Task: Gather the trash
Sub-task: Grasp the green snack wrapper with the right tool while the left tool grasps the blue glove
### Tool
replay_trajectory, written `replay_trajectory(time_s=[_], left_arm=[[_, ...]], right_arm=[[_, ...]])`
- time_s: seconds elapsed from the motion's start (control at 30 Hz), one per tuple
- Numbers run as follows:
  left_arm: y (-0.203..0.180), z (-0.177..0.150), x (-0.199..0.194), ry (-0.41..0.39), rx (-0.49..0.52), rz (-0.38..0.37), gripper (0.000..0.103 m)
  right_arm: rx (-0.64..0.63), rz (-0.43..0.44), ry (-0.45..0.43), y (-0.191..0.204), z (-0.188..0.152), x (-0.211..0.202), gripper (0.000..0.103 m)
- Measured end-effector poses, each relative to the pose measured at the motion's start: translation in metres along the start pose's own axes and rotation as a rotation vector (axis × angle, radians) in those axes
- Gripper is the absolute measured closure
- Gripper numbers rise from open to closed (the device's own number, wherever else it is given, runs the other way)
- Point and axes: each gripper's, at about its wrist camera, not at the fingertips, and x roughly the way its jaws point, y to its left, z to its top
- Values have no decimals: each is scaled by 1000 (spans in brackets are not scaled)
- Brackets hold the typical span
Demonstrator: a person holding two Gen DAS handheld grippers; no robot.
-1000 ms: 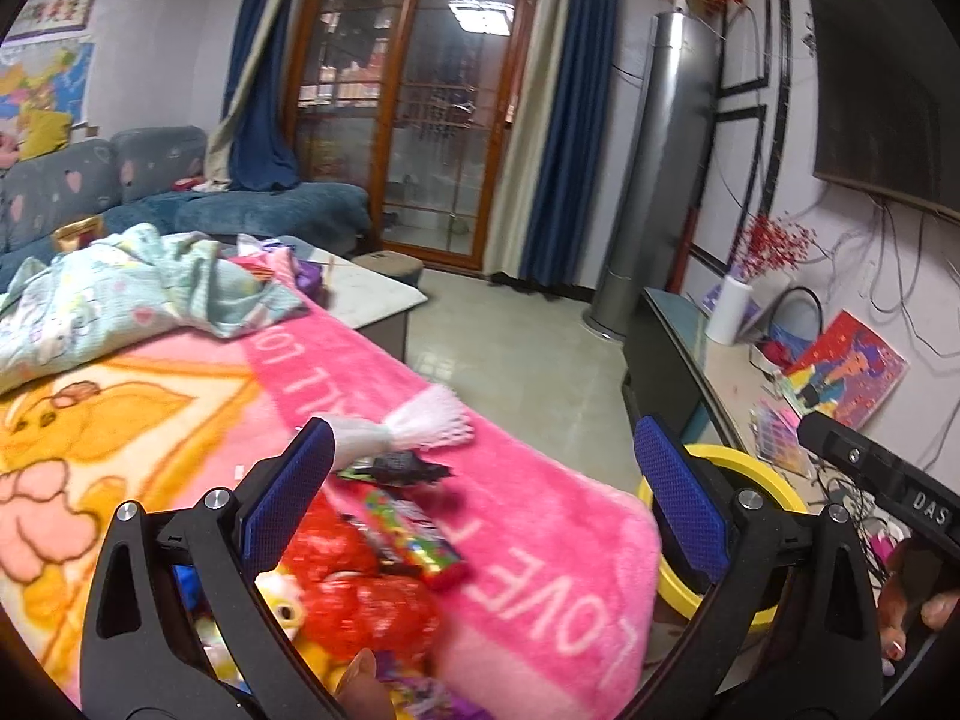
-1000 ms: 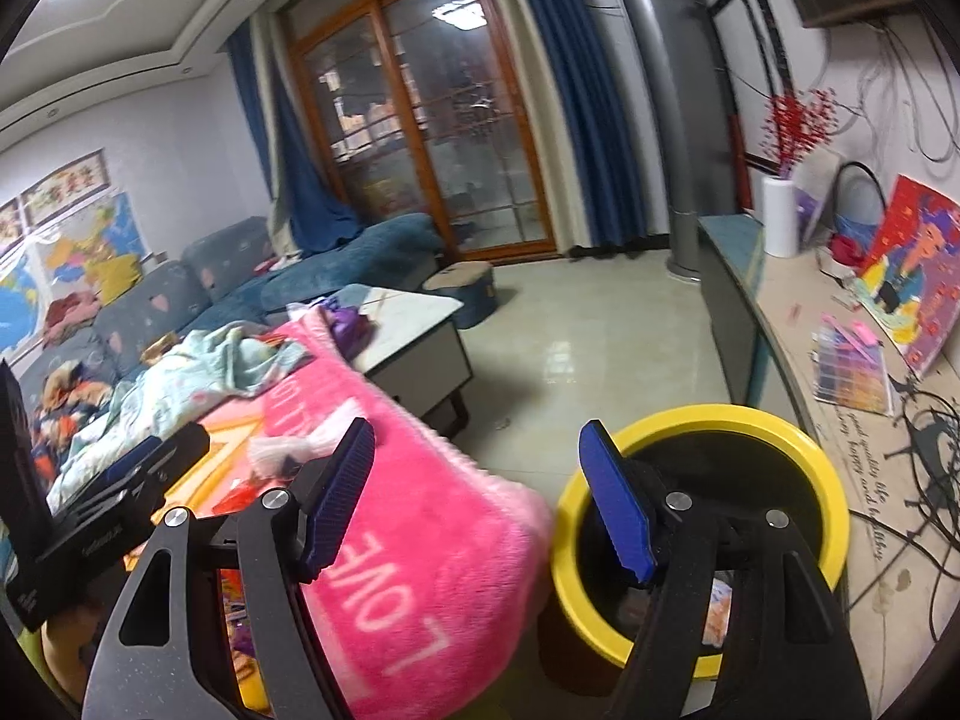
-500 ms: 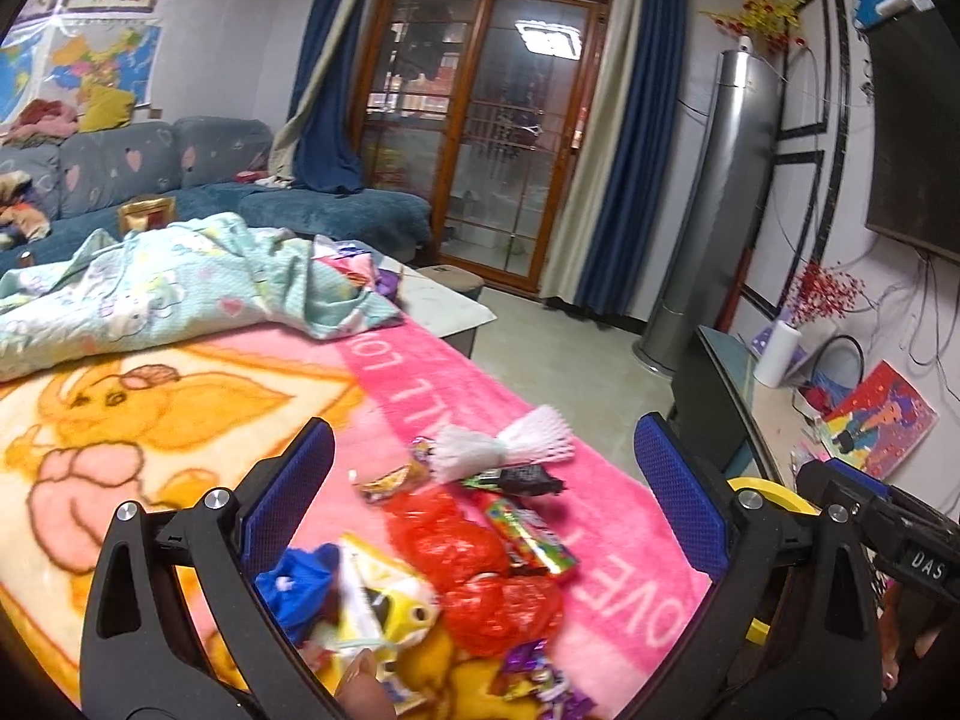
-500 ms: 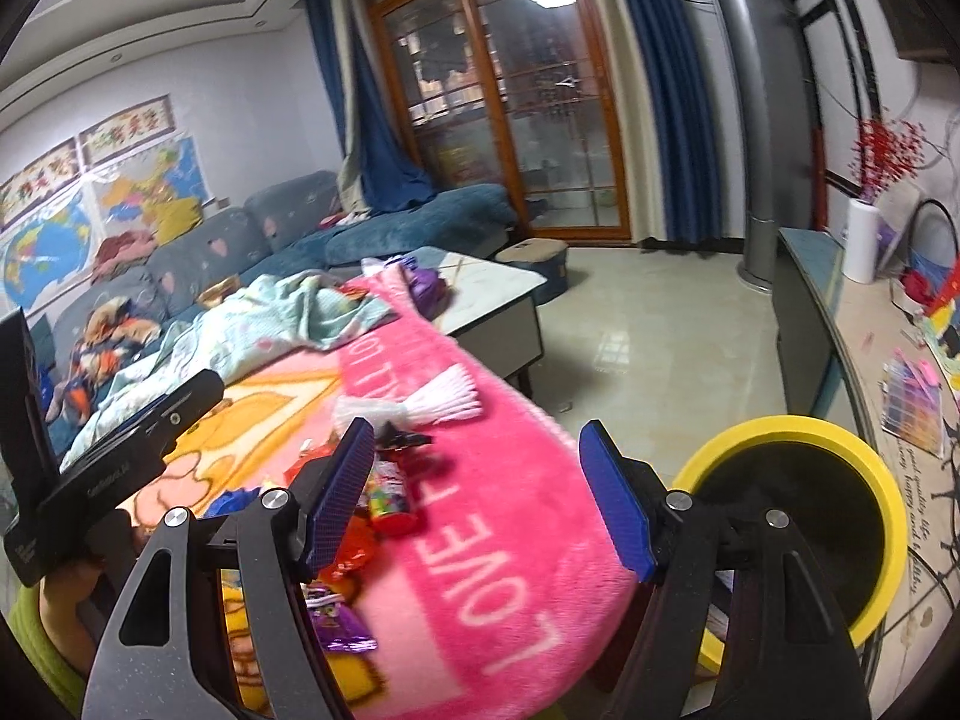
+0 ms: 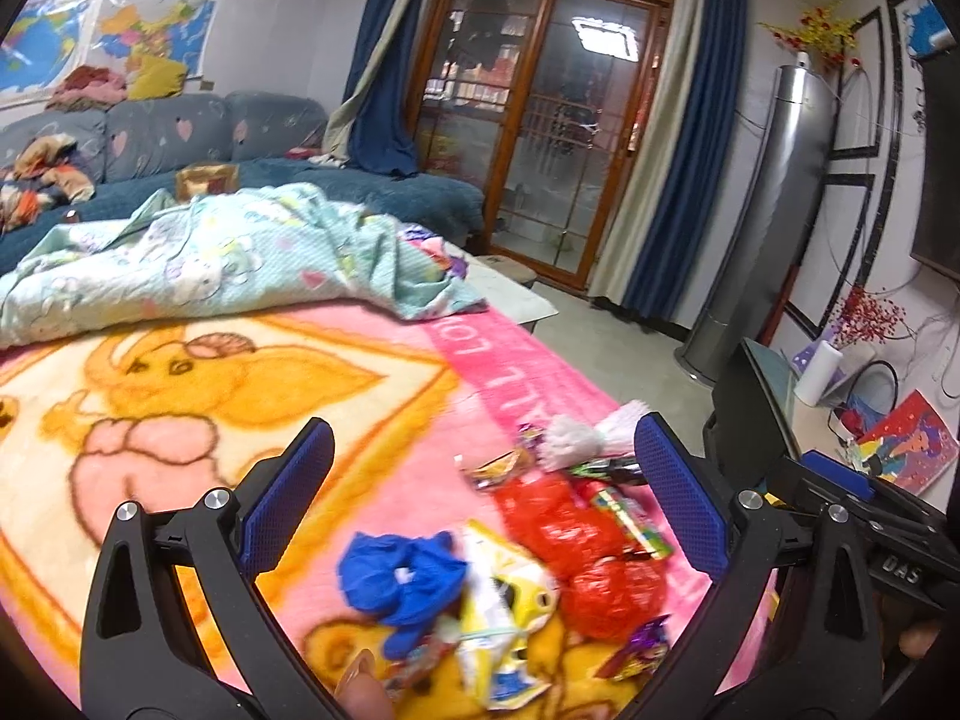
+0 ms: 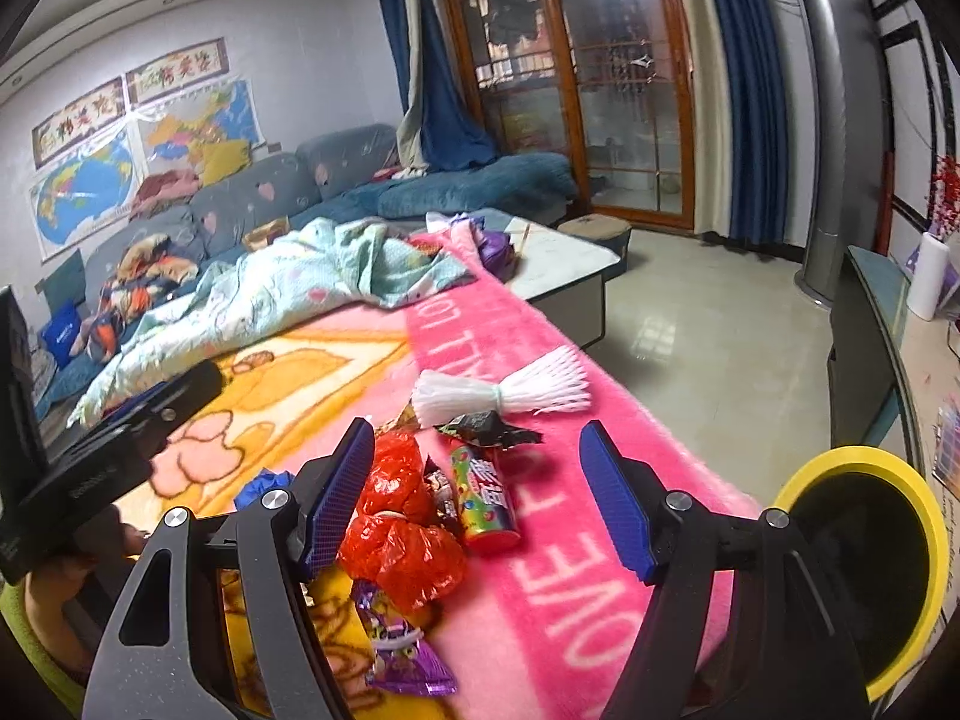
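both sets of jaws are spread wide with nothing between the pads, so we're not holding anything yet. our right gripper (image 6: pixel 477 492) looks down on the trash pile on the pink blanket (image 6: pixel 576 612): a red crinkly wrapper (image 6: pixel 402 540) sits right by its left pad, and a candy tube (image 6: pixel 486 504) lies just ahead in the gap, long axis running away from us, roughly in line with the fingers. we'd guess that tube is the easy first pick, since the jaws would close across its narrow side. our left gripper (image 5: pixel 480 498) is over the same pile, nearer the blue crumpled piece (image 5: pixel 408 576) and yellow packet (image 5: pixel 504 606). the yellow bin (image 6: pixel 864 564) sits off the blanket edge to the right, so the right hand's closer for dumping.
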Motion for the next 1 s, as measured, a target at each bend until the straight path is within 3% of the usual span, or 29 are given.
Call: replay_trajectory(time_s=[0.27, 0.6, 0.7, 0.83, 1.0], left_arm=[[48, -11, 11, 92, -83, 24, 11], [86, -32, 37, 254, -215, -36, 32], [89, -40, 45, 294, -251, -66, 35], [90, -47, 52, 333, -273, -92, 45], [89, -52, 59, 372, -282, -113, 57]], right_arm=[[-19, -4, 85, 1, 0, 49, 42], [-62, -5, 171, -5, 4, 105, 51], [-75, 1, 208, -7, 2, 119, 61], [-81, 33, 243, -8, -4, 125, 82], [-103, 90, 217, -1, -5, 113, 88]])
